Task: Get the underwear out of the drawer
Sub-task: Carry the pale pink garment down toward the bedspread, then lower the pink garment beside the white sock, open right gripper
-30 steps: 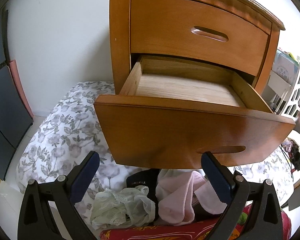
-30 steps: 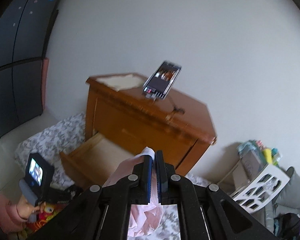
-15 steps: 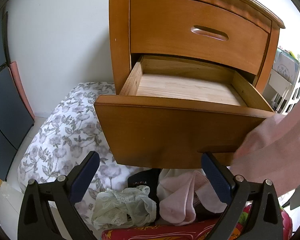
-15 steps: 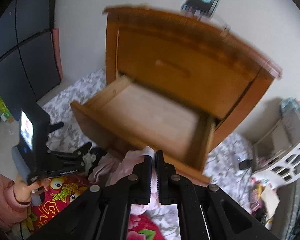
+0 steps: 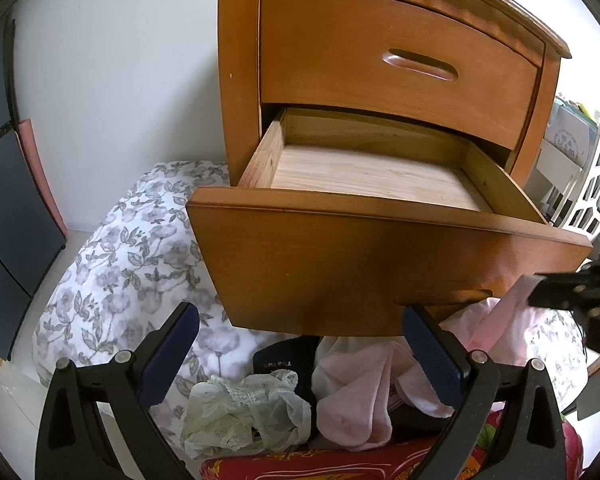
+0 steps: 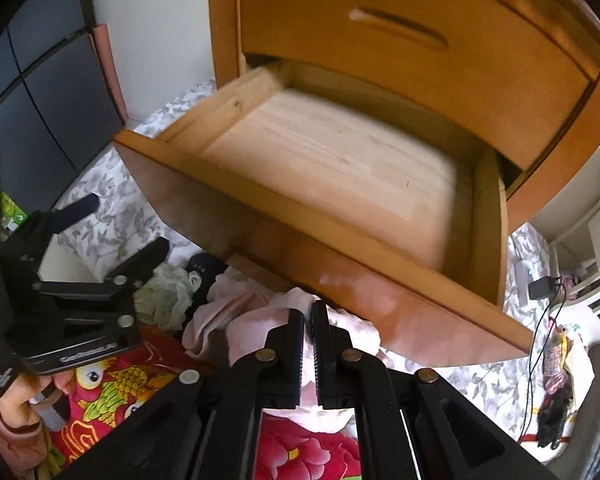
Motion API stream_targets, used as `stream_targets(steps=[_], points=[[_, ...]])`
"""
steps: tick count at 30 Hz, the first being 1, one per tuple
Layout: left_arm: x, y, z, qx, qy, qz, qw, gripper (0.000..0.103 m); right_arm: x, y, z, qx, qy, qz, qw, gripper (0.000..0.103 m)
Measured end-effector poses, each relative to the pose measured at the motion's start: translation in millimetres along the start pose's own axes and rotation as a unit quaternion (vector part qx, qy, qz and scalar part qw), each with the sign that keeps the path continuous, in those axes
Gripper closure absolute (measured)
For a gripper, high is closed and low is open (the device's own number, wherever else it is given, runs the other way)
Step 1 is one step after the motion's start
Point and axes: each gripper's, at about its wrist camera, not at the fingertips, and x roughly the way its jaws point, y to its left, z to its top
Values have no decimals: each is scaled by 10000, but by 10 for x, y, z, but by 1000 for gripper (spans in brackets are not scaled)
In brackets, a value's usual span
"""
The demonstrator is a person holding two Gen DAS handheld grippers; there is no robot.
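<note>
The nightstand's lower drawer (image 5: 380, 264) is pulled out, and its pale wooden floor (image 6: 340, 168) shows nothing inside. Beneath its front lies a pile: white lace underwear (image 5: 244, 412), a dark piece (image 5: 284, 360) and pink pieces (image 5: 360, 392). My right gripper (image 6: 308, 316) is shut on a pink garment (image 6: 256, 324), low in front of the drawer just above the pile. In the left wrist view the right gripper (image 5: 572, 296) enters from the right with pink cloth (image 5: 508, 320) hanging from it. My left gripper (image 5: 300, 316) stands open over the pile, holding nothing.
The upper drawer (image 5: 400, 56) is closed. A floral quilt (image 5: 120, 260) covers the floor left of the nightstand and a red patterned blanket (image 6: 112, 384) lies under the pile. Dark cabinet doors (image 5: 4, 208) stand at left, a white rack (image 5: 580, 184) at right, near a charger cable (image 6: 540, 288).
My right gripper has come down from high above the nightstand, tipping downward, carrying the pink garment to just above the pile. The left gripper has stayed put.
</note>
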Motion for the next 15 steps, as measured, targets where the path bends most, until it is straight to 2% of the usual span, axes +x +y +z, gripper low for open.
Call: stream_targets(steps=[7, 12, 15], points=[[7, 3, 1, 0, 3, 3, 10000, 2, 311, -47, -115, 186, 342, 29, 9992, 98], [16, 3, -5, 25, 15, 28, 10000, 2, 310, -103, -176, 327, 389, 32, 9987, 98], [24, -2, -6, 47, 33, 51, 10000, 2, 241, -148, -186, 391, 334, 55, 9987, 91]])
